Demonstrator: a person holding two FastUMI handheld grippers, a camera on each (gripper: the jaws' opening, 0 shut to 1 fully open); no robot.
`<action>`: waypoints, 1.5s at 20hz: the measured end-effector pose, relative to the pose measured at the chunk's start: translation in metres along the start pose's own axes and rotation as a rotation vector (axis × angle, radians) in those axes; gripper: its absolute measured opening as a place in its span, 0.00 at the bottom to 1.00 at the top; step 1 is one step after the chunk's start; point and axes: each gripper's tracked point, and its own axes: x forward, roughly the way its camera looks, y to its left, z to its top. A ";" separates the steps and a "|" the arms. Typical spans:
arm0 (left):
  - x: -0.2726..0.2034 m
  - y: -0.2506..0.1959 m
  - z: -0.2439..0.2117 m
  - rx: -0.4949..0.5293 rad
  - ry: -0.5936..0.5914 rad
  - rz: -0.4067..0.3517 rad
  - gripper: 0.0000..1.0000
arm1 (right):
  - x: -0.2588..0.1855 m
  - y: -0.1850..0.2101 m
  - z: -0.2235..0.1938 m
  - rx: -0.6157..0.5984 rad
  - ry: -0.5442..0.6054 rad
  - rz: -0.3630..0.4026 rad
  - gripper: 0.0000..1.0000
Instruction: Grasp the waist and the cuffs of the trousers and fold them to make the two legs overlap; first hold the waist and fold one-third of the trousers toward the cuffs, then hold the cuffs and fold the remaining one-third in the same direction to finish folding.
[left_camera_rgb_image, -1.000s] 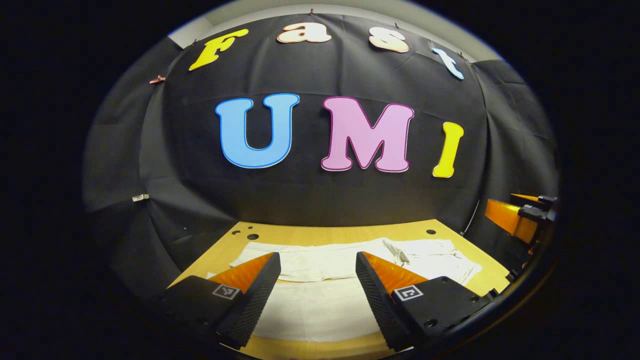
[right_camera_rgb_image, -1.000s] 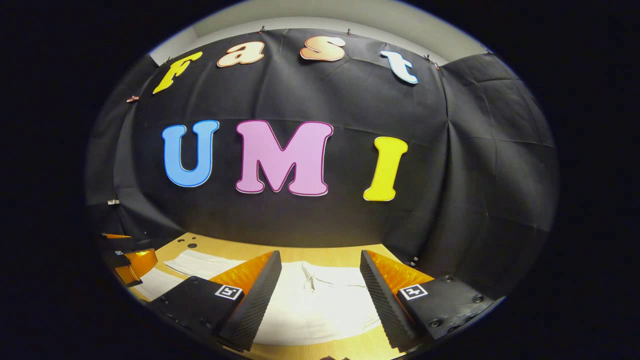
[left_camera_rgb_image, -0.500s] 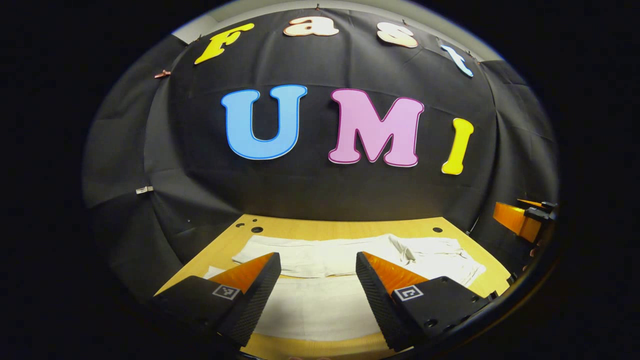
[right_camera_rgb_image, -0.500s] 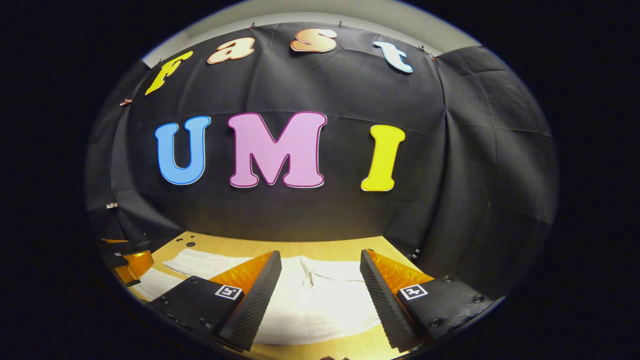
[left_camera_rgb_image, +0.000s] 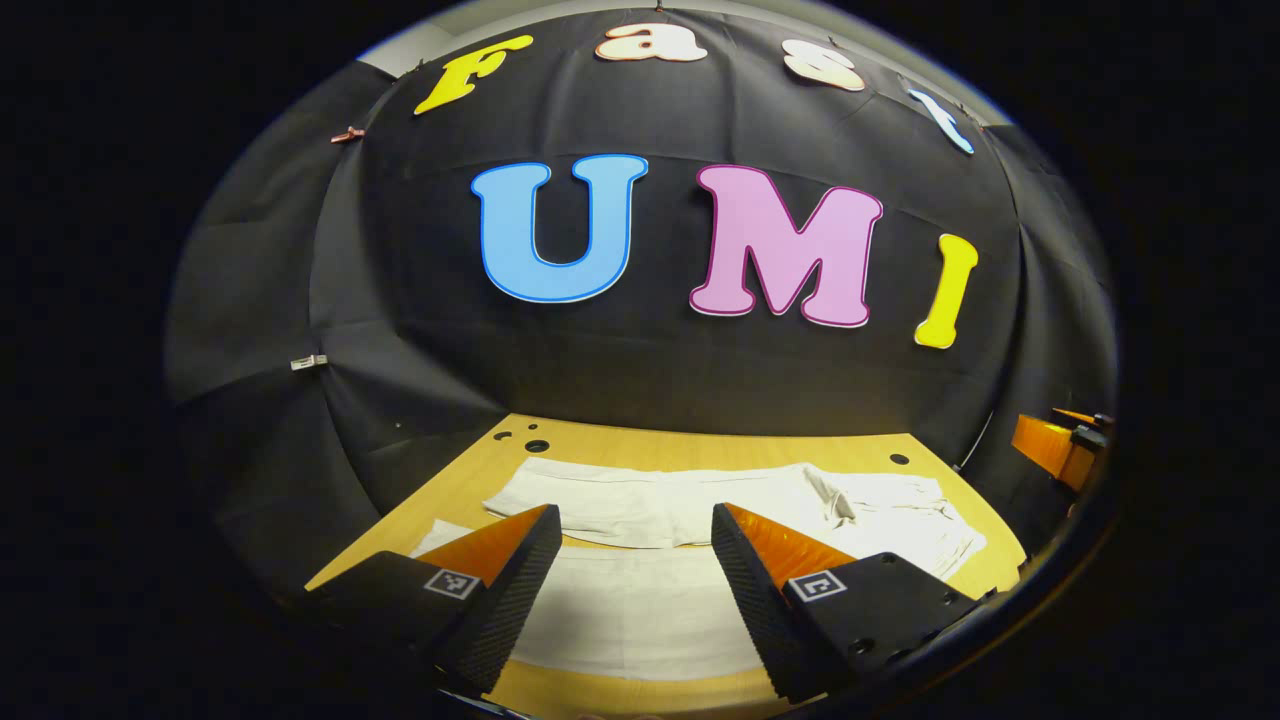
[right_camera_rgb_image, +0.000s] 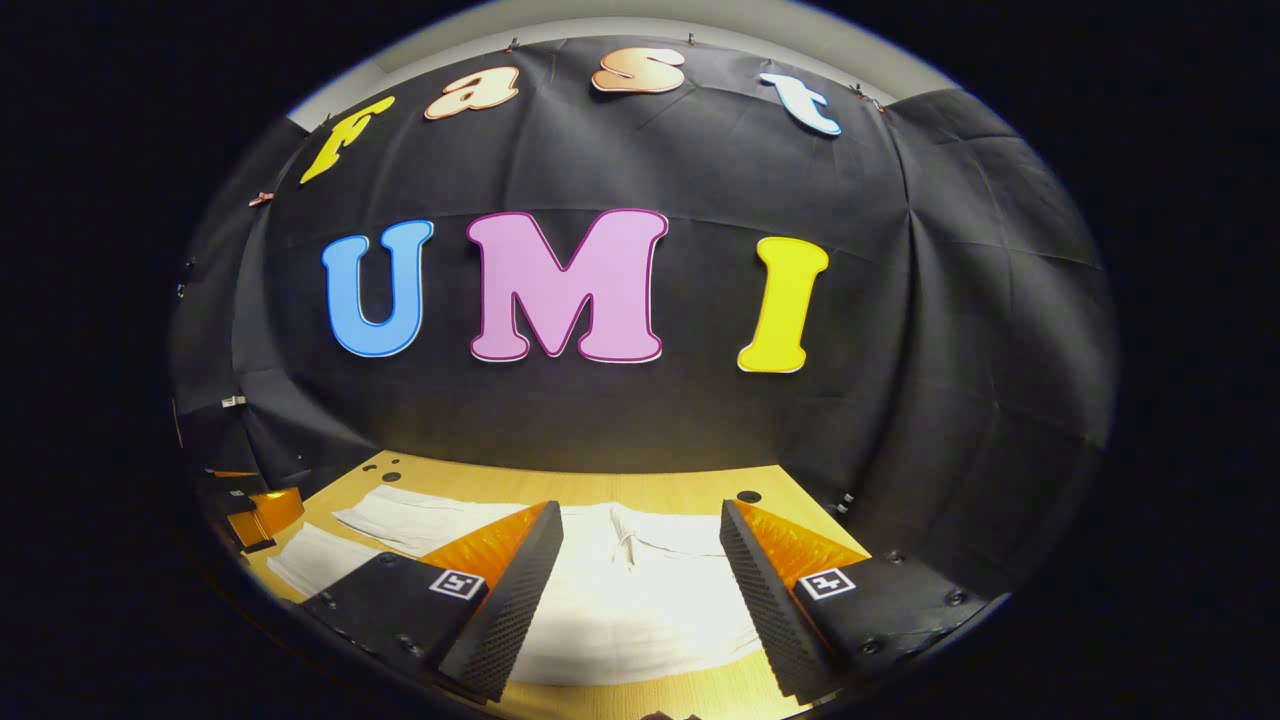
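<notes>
White trousers (left_camera_rgb_image: 640, 505) lie spread flat on the wooden table (left_camera_rgb_image: 700, 448), legs side by side running left, waist at the right (left_camera_rgb_image: 900, 510). My left gripper (left_camera_rgb_image: 635, 512) hovers open above the near leg, with nothing between its fingers. In the right gripper view the waist with its drawstring (right_camera_rgb_image: 625, 545) lies below my right gripper (right_camera_rgb_image: 640, 508), which is open and holds nothing. The legs (right_camera_rgb_image: 400, 515) stretch away to the left there. The right gripper (left_camera_rgb_image: 1050, 445) shows at the far right of the left gripper view, and the left gripper (right_camera_rgb_image: 255, 510) at the far left of the right gripper view.
The booth's black cloth wall (left_camera_rgb_image: 640, 370) rises right behind the table's far edge and wraps both sides. Small round holes (left_camera_rgb_image: 537, 446) mark the tabletop's far corners. A bare strip of wood (right_camera_rgb_image: 640, 485) runs between the trousers and the wall.
Both grippers stayed open. The left gripper view has swung slightly left and tipped down, showing more of the table. The right gripper view shifted only a little, and the trousers lie unmoved.
</notes>
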 end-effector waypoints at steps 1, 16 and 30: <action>0.000 0.004 0.002 0.003 -0.007 0.015 0.96 | 0.001 0.001 -0.001 0.001 0.002 0.019 0.98; 0.000 -0.012 -0.007 -0.044 0.042 0.058 0.96 | 0.059 -0.087 -0.045 -0.362 0.067 0.121 0.98; 0.000 0.035 -0.090 -0.199 0.216 0.275 0.96 | 0.086 -0.175 -0.176 -0.896 0.341 0.357 0.98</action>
